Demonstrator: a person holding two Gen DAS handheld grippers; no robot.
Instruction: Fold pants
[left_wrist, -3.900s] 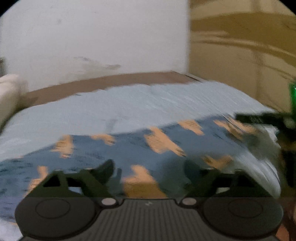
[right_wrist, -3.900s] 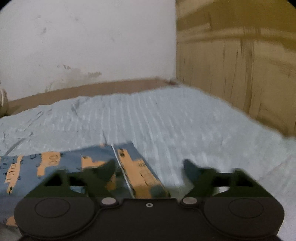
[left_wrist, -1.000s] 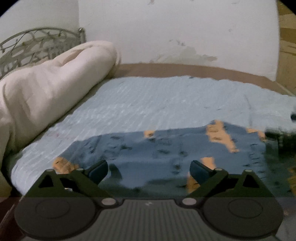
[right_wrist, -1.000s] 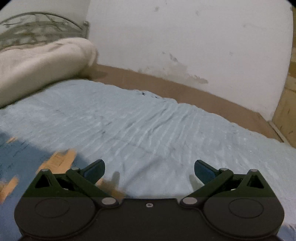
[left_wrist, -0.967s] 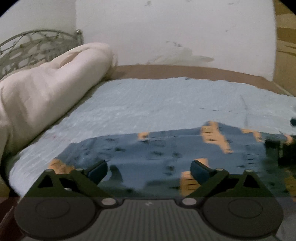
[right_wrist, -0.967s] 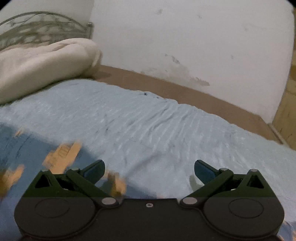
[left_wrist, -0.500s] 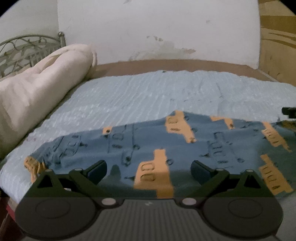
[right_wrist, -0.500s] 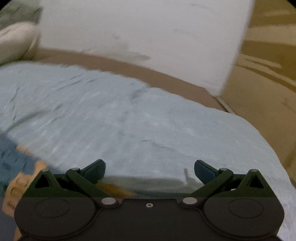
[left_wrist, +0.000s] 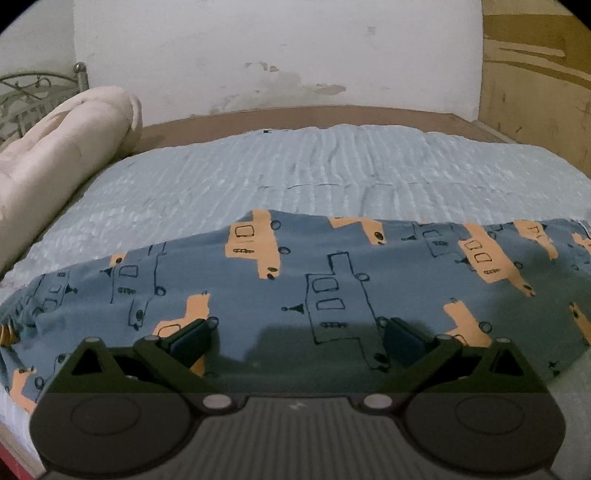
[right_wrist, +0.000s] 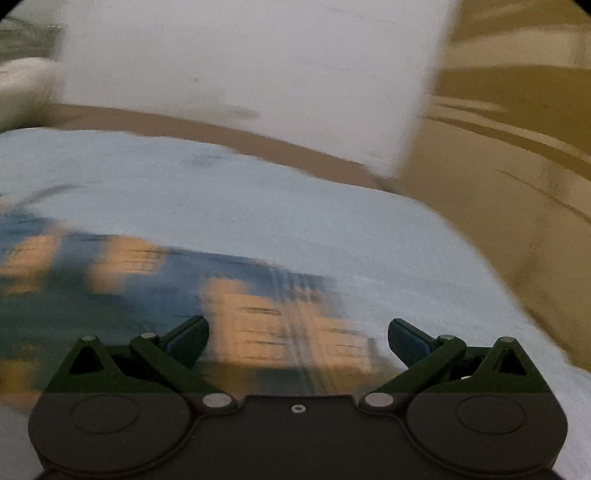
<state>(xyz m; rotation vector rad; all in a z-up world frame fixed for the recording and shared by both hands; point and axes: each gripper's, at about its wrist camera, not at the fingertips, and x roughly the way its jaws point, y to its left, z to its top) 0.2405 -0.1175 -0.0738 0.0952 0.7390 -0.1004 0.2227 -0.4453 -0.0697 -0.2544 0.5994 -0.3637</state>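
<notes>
Left wrist view looks across a bed covered with a pale blue ribbed bedspread (left_wrist: 332, 173), and the pants (left_wrist: 332, 280) lie spread flat across its near part, running from the left edge to the right edge of the picture. They are blue-grey cloth printed with orange and outlined trucks. The left gripper (left_wrist: 297, 338) sits low over the near edge of the pants with its jaws set wide apart and nothing between them; whether the fingertips touch the cloth cannot be told. A rolled cream blanket (left_wrist: 55, 155) lies along the left side of the bed, with a metal bed frame (left_wrist: 22, 96) behind it. A stained white wall (left_wrist: 277, 55) stands at the far end and a wooden panel (left_wrist: 535, 74) at the right.

Right wrist view is smeared by motion blur. The right gripper (right_wrist: 298, 338) also has its jaws wide and holds nothing. Below and ahead of it lies one end of the pants (right_wrist: 258, 306), with the bedspread (right_wrist: 295, 206) bare to the right of that end, and the wooden panel (right_wrist: 517, 129) beyond
</notes>
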